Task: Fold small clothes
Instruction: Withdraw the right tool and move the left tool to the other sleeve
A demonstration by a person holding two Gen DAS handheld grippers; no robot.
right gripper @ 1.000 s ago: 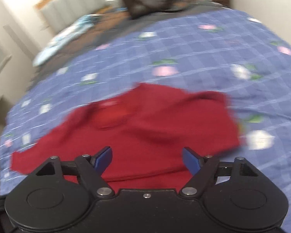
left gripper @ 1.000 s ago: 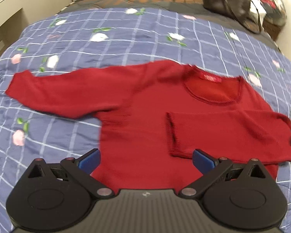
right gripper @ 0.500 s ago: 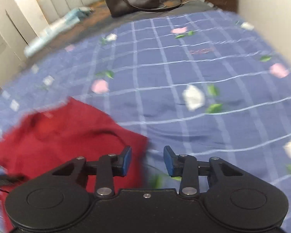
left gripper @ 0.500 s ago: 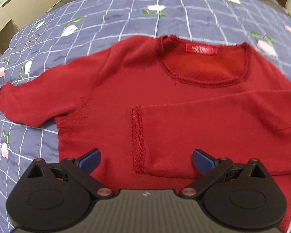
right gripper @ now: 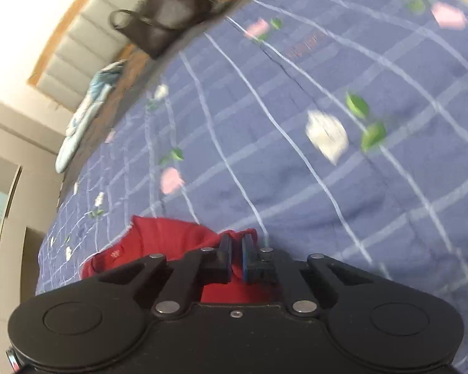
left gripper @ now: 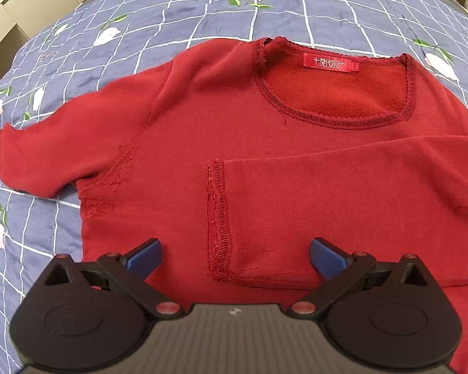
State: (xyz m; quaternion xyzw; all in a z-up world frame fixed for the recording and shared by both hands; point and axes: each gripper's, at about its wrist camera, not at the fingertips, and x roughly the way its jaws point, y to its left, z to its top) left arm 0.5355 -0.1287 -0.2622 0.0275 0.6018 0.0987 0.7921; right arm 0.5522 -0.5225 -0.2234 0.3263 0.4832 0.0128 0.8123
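In the left wrist view the left gripper (left gripper: 235, 254), jaws spread, hovers over the red knit sweater (left gripper: 177, 162) on the blue checked floral bedspread (left gripper: 202, 9), right sleeve folded, left sleeve pending, while the right wrist view shows the right gripper (right gripper: 236, 257) with jaws nearly together, seemingly pinching the sweater's edge.

A bed is covered by a blue checked floral quilt (left gripper: 202, 9); a red sweater (left gripper: 177, 155) is spread flat on it, neckline toward twelve o'clock.
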